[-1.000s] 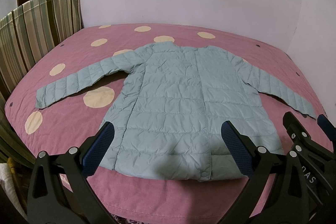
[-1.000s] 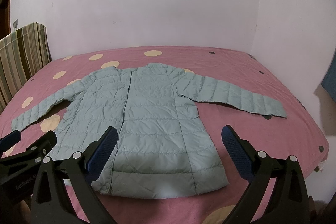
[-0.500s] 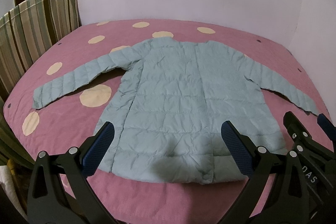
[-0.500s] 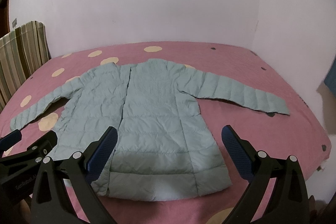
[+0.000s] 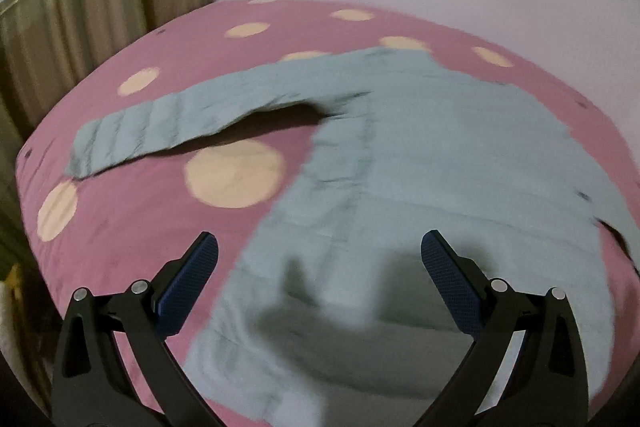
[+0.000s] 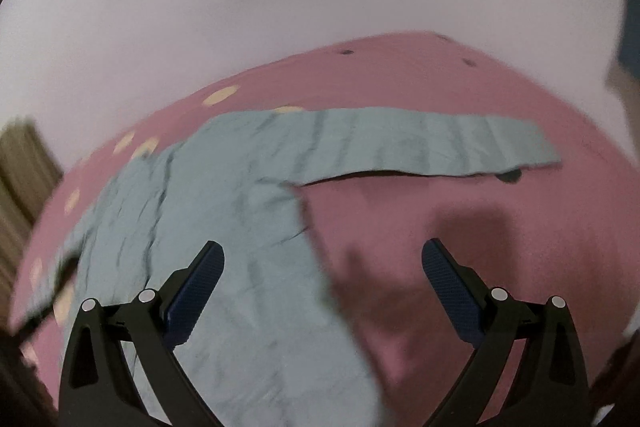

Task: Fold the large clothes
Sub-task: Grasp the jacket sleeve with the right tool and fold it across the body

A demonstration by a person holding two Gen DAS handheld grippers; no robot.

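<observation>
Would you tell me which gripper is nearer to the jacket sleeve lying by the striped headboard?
Left. The left gripper hovers open over the hem with that sleeve ahead to its left; the right gripper faces the opposite sleeve.

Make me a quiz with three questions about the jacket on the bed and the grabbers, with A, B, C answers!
1. Where does the jacket lie?
A. On the pink bed cover
B. On a chair
C. On the floor

2. What colour are the big dots on the bed cover?
A. Black
B. Pale yellow
C. Green

3. How do the left gripper and right gripper stand?
A. Both shut on a sleeve
B. One open, one shut
C. Both open, holding nothing

Answers:
1 A, the jacket is spread flat on the cover.
2 B, the round dots look cream-yellow against the pink.
3 C, each pair of fingers stands wide apart with nothing between.
</observation>
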